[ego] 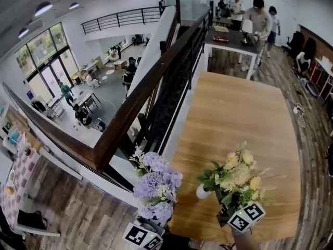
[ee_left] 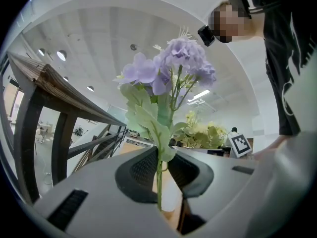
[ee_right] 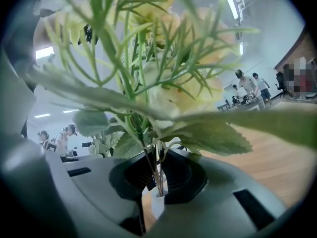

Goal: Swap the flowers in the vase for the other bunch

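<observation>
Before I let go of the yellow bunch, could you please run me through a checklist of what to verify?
1. Right gripper shut on the stems of the yellow bunch: ok.
2. Stems aimed at the white vase: ok, in the right gripper view they run down to its neck.
3. Stems seated deep in the vase: cannot tell, the neck hides their ends.
4. Vase upright on the table: cannot tell, leaves cover most of it.
5. Purple bunch out of the vase: ok, the left gripper grips its stem, beside the table's left edge in the head view.
</observation>
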`<state>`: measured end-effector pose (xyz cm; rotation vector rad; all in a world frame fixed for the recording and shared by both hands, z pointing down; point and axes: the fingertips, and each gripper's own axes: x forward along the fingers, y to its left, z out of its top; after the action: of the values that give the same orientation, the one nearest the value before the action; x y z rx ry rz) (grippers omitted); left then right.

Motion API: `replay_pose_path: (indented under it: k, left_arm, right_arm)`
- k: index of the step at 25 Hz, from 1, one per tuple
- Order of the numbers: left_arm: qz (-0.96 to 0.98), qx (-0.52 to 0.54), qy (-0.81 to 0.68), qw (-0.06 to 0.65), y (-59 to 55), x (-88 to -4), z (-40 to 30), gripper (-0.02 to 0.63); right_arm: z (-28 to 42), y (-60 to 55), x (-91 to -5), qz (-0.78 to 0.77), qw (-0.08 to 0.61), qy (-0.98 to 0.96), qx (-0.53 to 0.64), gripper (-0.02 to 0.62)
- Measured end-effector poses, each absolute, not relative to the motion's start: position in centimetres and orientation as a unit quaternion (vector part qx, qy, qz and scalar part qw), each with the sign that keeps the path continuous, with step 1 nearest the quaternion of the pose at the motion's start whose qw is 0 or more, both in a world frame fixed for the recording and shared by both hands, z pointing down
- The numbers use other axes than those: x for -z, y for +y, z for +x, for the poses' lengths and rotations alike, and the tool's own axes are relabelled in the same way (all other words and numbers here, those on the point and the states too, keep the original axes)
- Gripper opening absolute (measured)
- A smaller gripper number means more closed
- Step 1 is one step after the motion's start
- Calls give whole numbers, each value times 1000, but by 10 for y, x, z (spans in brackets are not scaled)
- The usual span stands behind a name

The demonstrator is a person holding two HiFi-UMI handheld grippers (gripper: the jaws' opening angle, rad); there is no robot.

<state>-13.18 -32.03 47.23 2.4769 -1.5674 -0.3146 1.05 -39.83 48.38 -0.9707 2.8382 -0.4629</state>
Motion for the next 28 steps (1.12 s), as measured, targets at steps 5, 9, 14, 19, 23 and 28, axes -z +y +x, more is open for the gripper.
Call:
replay_pose_path:
  k: [5,9,14,19,23,28]
  left_arm:
    - [834,107,-532,99,-323,-473,-136,60]
    - [833,107,-533,99,-323,-471,-136,60]
    - [833,107,-534,97,-323,-473,-138,60]
    - [832,107,-534,104,-324,-477,-140,60]
    - [833,109,-533,104,-326,-474,-139,60]
    - [835,109,-529,103,-326,-473,-136,60]
  right_arm:
    - [1,-398,-492,-310,37,938,151,54]
    - [-6,-395,-489,-298,27,943,145,55]
    - [-12,-393,-493,-290,20,946,146,55]
    - [-12,-390,-511,-288,11,944,162,55]
    - [-17,-391,-494,-279,6,950,144,57]
    - [-17,-388,-493,-272,10,950,153,114]
